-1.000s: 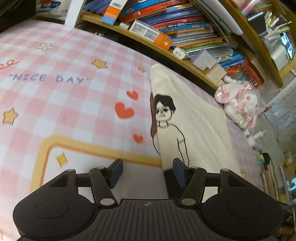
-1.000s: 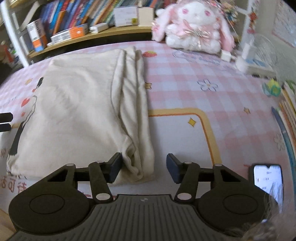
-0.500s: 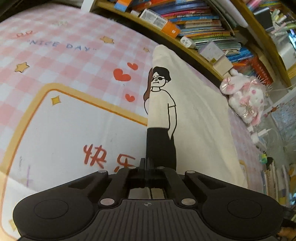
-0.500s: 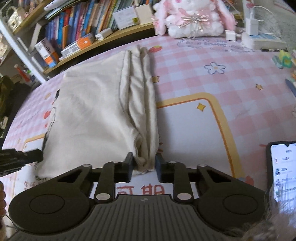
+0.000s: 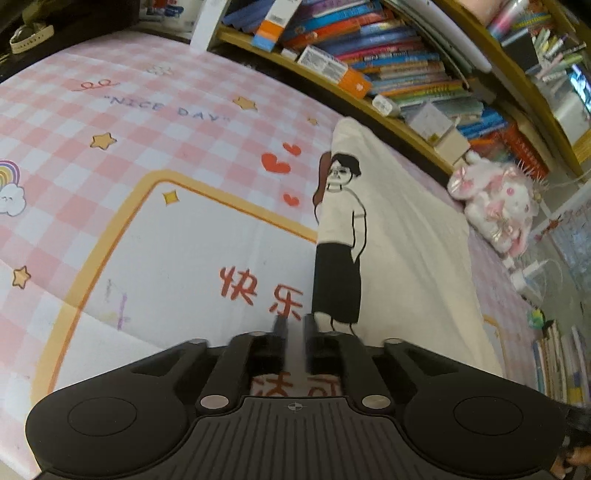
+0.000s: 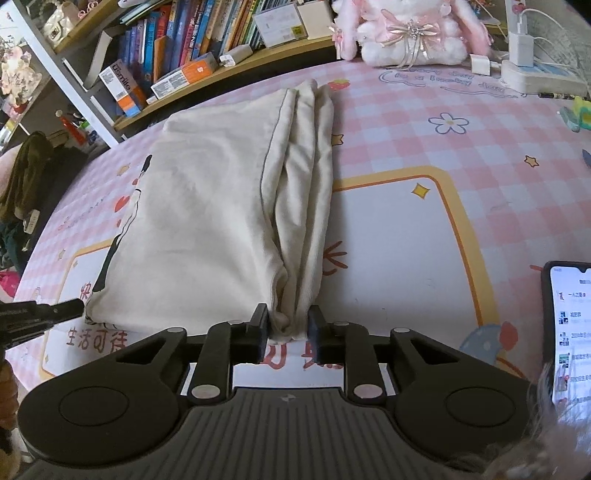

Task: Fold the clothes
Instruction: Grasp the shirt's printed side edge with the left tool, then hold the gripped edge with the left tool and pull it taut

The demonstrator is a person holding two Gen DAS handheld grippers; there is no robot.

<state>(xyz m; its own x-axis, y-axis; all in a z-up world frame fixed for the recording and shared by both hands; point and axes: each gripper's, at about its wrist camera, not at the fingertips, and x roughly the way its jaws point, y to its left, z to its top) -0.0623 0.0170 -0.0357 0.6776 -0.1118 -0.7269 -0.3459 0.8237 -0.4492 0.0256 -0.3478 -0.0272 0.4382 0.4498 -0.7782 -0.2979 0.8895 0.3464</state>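
A cream T-shirt (image 5: 406, 240) with a printed cartoon figure (image 5: 340, 236) lies folded lengthwise on the pink checked mat (image 5: 166, 258). My left gripper (image 5: 294, 328) sits at the shirt's near left corner. Its blurred fingertips stand a narrow gap apart with only mat showing between them, and the corner lies just to their right. In the right wrist view, the shirt (image 6: 207, 221) has its sleeves bunched along the right edge. My right gripper (image 6: 288, 325) is shut on that bunched near end. The left gripper (image 6: 74, 310) touches the opposite near corner.
A phone (image 6: 569, 332) with a lit screen lies on the mat (image 6: 399, 240) at my right. A pink plush rabbit (image 6: 406, 29) and a charger block (image 6: 524, 62) sit beyond the shirt. Bookshelves (image 5: 369, 66) line the far edge. A hand shows at the left edge.
My left gripper shut at the shirt's corner, then its fingers parted slightly and drew back a little. My right gripper closed on the bunched edge and still holds it.
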